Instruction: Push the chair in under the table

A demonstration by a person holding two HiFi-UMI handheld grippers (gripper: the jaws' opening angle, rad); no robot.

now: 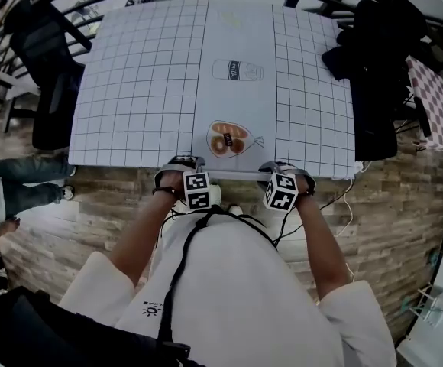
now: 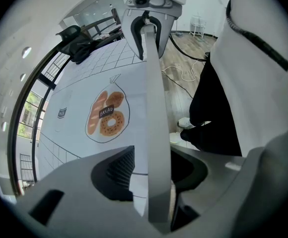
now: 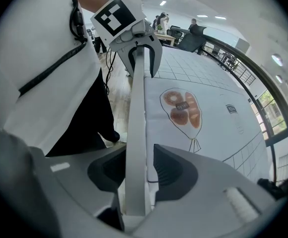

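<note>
Chair back sits at the table edge, loose between the open jaws of left gripper and right gripper. A hard push could make it slip or bump.

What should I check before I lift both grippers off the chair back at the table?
1. Chair back against the near edge of the table: ok, it lies right along that edge.
2. Left gripper loose on the chair back: ok, jaws apart, with a gap beside the table-side pad.
3. Right gripper loose on the chair back: ok, jaws apart, with a gap on the table side.
4. Seat and legs fully under the table: cannot tell, they are hidden.
5. Cable on the floor clear of the chair: cannot tell.
</note>
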